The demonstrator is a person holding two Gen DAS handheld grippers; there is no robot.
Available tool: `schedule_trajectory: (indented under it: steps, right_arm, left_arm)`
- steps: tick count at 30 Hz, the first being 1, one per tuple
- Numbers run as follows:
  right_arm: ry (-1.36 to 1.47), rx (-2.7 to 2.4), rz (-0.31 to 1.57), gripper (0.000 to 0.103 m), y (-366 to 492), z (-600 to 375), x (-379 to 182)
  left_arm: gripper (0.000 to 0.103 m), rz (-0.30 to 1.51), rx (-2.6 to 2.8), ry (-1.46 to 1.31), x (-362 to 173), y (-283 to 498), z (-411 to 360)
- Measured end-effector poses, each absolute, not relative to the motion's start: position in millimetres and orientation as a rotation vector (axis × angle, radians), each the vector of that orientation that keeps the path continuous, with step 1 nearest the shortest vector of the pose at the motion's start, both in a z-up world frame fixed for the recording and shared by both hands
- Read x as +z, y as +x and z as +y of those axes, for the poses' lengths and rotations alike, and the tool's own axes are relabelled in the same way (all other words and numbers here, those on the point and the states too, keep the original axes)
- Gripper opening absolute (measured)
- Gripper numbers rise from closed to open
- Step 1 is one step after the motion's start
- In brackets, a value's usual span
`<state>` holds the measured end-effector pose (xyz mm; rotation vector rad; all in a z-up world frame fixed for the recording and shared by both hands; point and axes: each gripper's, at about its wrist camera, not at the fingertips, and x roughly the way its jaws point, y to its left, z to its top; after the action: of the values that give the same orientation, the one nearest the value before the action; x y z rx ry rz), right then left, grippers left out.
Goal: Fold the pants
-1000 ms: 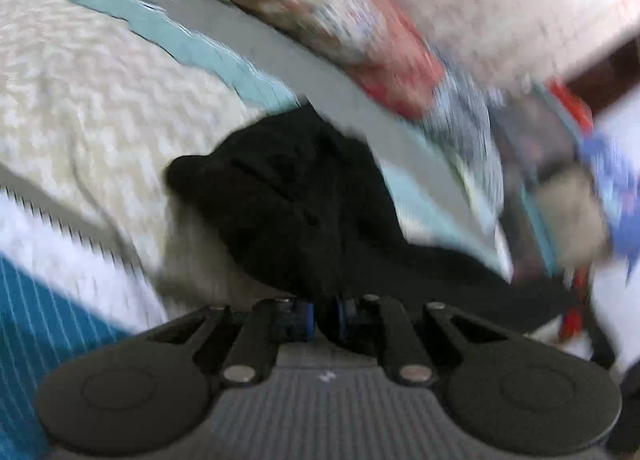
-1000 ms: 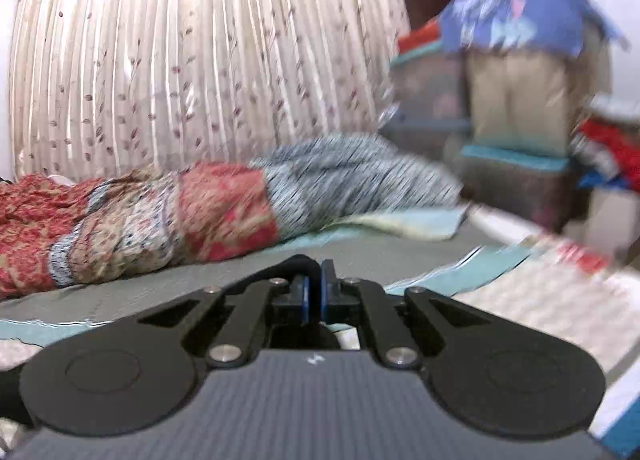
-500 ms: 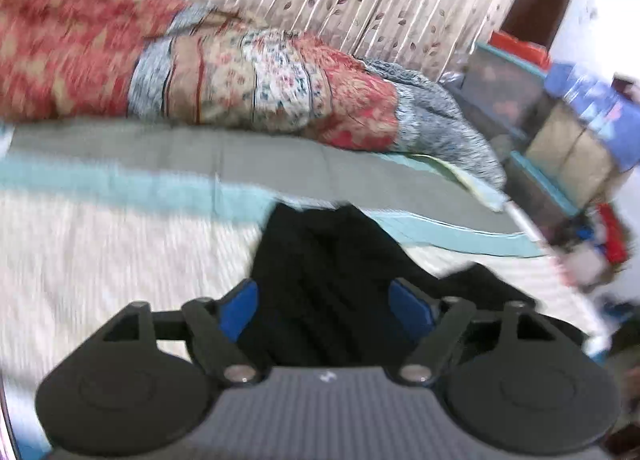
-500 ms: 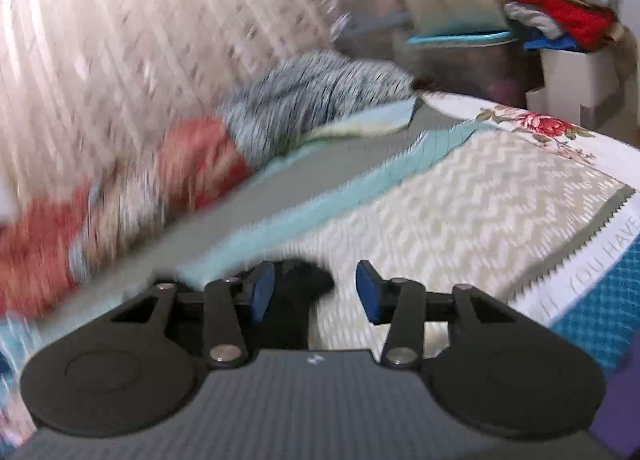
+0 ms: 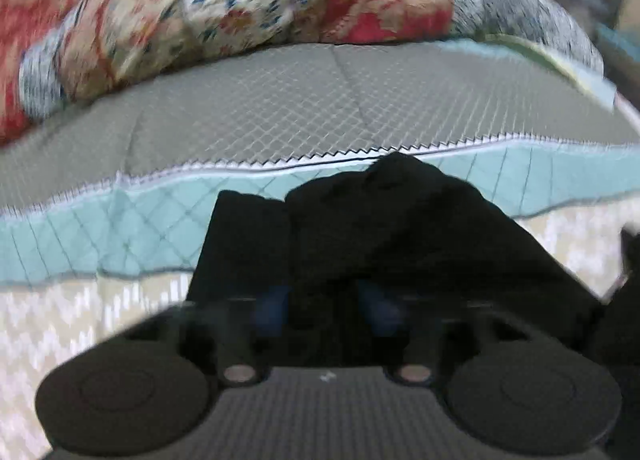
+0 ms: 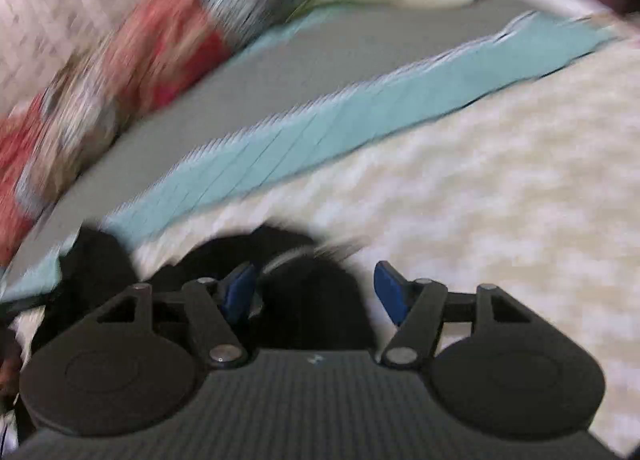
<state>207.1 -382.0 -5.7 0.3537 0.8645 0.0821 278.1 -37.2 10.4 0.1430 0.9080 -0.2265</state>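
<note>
Here the black pants lay bunched on the bed, directly ahead of and under the left tongs, running away toward the teal band. Those tongs were closing with cloth between them; whether the pads pressed yet I could not tell through blur. The right tongs, also closing, straddled another end of the pants without pinching it.

pants: matt black cloth | bedspread: quilted cloth

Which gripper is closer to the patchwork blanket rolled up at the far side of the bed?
Left. The left gripper faces the patchwork blanket beyond the black pants; the right gripper sits farther off.
</note>
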Motion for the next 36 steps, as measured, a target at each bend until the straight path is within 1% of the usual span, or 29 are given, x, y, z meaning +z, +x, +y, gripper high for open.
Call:
schedule_trajectory:
  steps: [1, 2, 5, 7, 9, 12, 14, 15, 16, 17, 18, 19, 22, 23, 24, 25, 28, 30, 34, 36]
  right_arm:
    - [0.28, 0.096, 0.862, 0.026, 209.0, -370.9, 1.1]
    - [0.223, 0.109, 0.834, 0.02, 210.1, -361.2, 12.0]
    - [0.171, 0.09, 0.617, 0.019, 206.1, -356.5, 69.9]
    - [0.165, 0.042, 0.462, 0.019, 205.7, -362.5, 110.8]
    - [0.198, 0.011, 0.369, 0.019, 214.1, -373.7, 136.6]
    - [0.248, -0.053, 0.304, 0.019, 240.2, -380.1, 153.2]
    - [0.272, -0.114, 0.29, 0.02, 259.6, -379.7, 150.9]
    - [0.286, -0.15, 0.312, 0.026, 266.3, -380.0, 145.0]
    - [0.314, -0.182, 0.367, 0.031, 280.3, -381.9, 134.1]
    - [0.342, -0.196, 0.452, 0.052, 295.4, -382.9, 119.8]
    - [0.355, -0.187, 0.537, 0.072, 304.4, -382.3, 106.8]
    - [0.366, -0.193, 0.598, 0.073, 306.5, -382.6, 92.4]
    - [0.399, -0.147, 0.643, 0.072, 275.7, -385.8, 62.4]
    - [0.395, -0.12, 0.653, 0.072, 263.2, -387.5, 58.0]
    - [0.387, -0.097, 0.664, 0.072, 253.2, -389.2, 53.7]
    - [0.382, -0.073, 0.676, 0.072, 238.5, -389.4, 49.3]
    - [0.422, -0.003, 0.725, 0.073, 203.1, -395.2, 36.3]
    - [0.467, 0.026, 0.761, 0.073, 179.4, -402.5, 22.7]
    - [0.498, 0.055, 0.821, 0.073, 148.0, -400.2, 3.3]
    - [0.501, 0.049, 0.823, 0.072, 143.1, -399.3, 0.4]
  left_arm:
    - [0.011, 0.886, -0.233, 0.144, 14.7, 274.7, -34.2]
    - [0.009, 0.849, -0.233, 0.116, 25.0, 267.3, -25.3]
    - [0.009, 0.718, -0.157, -0.044, 68.2, 243.5, 28.7]
    - [0.008, 0.644, -0.07, -0.208, 98.3, 221.5, 84.7]
    - [0.008, 0.588, -0.001, -0.358, 115.0, 198.0, 136.3]
    - [0.008, 0.529, 0.145, -0.425, 118.3, 167.5, 182.8]
    - [0.01, 0.54, 0.235, -0.423, 107.6, 162.1, 195.3]
    - [0.012, 0.572, 0.261, -0.418, 101.3, 165.3, 197.5]
    - [0.016, 0.616, 0.274, -0.4, 90.8, 171.5, 196.6]
    - [0.037, 0.675, 0.268, -0.371, 78.4, 178.9, 194.9]
    - [0.061, 0.745, 0.269, -0.348, 67.3, 185.3, 193.2]
    - [0.063, 0.814, 0.289, -0.332, 57.2, 188.3, 191.1]
    - [0.063, 0.786, 0.267, -0.312, 56.6, 168.1, 187.1]
    - [0.067, 0.773, 0.256, -0.303, 58.9, 158.9, 186.1]
    - [0.075, 0.768, 0.246, -0.302, 59.5, 153.9, 183.3]
    - [0.077, 0.764, 0.225, -0.309, 61.8, 143.5, 183.2]
    - [0.08, 0.766, 0.141, -0.314, 69.9, 118.7, 176.4]
    - [0.087, 0.778, 0.078, -0.311, 70.7, 100.6, 171.3]
    - [0.089, 0.858, -0.061, -0.315, 60.7, 70.8, 153.5]
    - [0.086, 0.882, -0.087, -0.314, 52.8, 61.0, 144.7]
